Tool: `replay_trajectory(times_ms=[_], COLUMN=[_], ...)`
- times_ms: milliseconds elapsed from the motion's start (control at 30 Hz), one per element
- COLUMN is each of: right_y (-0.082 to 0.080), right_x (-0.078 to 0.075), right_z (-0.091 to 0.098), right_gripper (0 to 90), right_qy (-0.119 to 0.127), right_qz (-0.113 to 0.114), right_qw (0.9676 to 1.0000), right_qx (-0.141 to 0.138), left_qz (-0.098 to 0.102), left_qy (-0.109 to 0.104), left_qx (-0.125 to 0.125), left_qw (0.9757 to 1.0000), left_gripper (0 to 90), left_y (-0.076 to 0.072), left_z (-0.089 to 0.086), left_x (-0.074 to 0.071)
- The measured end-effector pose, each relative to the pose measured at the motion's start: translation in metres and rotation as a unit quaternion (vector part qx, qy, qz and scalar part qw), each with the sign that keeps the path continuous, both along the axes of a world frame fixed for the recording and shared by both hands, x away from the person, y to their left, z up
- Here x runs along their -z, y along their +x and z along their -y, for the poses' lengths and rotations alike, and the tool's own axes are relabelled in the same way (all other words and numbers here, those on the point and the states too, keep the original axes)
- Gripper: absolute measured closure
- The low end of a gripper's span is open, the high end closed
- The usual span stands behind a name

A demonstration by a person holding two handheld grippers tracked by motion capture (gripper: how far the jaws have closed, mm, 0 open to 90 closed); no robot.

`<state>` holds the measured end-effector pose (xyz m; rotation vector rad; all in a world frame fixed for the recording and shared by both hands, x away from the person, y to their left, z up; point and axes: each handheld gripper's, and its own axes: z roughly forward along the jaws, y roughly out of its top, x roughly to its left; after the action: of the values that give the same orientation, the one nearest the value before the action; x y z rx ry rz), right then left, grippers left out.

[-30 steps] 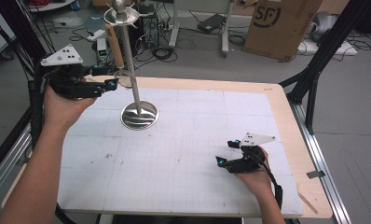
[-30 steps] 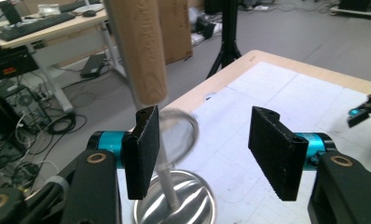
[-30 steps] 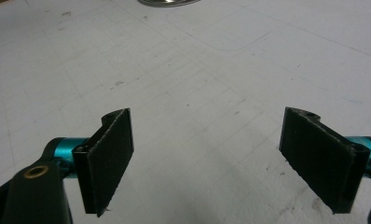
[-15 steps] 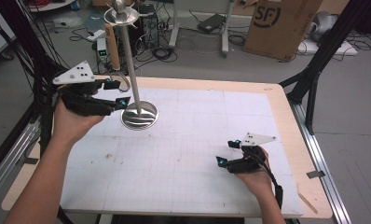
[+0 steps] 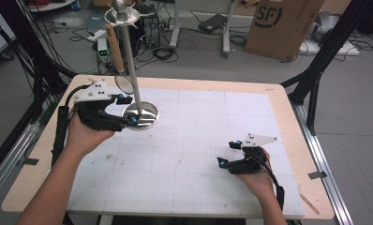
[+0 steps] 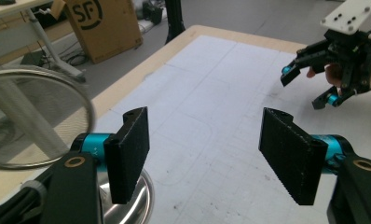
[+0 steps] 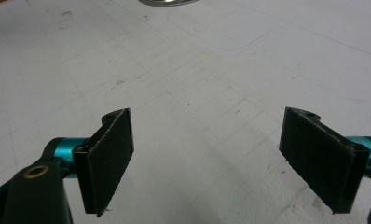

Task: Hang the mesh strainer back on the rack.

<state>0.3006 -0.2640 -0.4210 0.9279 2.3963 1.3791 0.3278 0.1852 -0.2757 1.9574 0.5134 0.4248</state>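
Note:
A metal stand rises from a round shiny base at the table's back left, its thin pole ending in a small dish. A wire-ring strainer with a wooden handle hangs beside the pole. My left gripper is open, just left of the base, with the pole off its fingertips. In the left gripper view the pads stand wide apart with nothing between them, the strainer ring at the left and the base below. My right gripper rests open and empty at the front right.
The white gridded mat covers a wooden tabletop. A cardboard box, cables and black frame legs lie on the floor beyond the table. The right gripper appears far off in the left gripper view.
My left gripper has moved right and slightly toward me, from the table's left edge up to the stand's base. The right gripper has stayed put.

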Motion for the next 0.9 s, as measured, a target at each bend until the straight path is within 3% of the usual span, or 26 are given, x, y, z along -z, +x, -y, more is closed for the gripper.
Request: replay_trajectory(times_ms=[367,900], right_y=[0.001,0.0], right_x=[0.0,0.0], right_z=[0.0,0.001], right_gripper=[16.8,16.8], right_qy=[0.001,0.002], right_qz=[0.003,0.004], right_qw=[1.0,1.0], right_qx=[0.0,-0.002], left_qz=[-0.024,-0.054], left_qy=[-0.002,-0.002], left_qx=[0.021,0.032], left_qw=[0.9995,0.998], left_gripper=[29.4,25.0], left_y=[0.002,0.002], left_z=[0.004,0.007], left_x=[0.025,0.059])
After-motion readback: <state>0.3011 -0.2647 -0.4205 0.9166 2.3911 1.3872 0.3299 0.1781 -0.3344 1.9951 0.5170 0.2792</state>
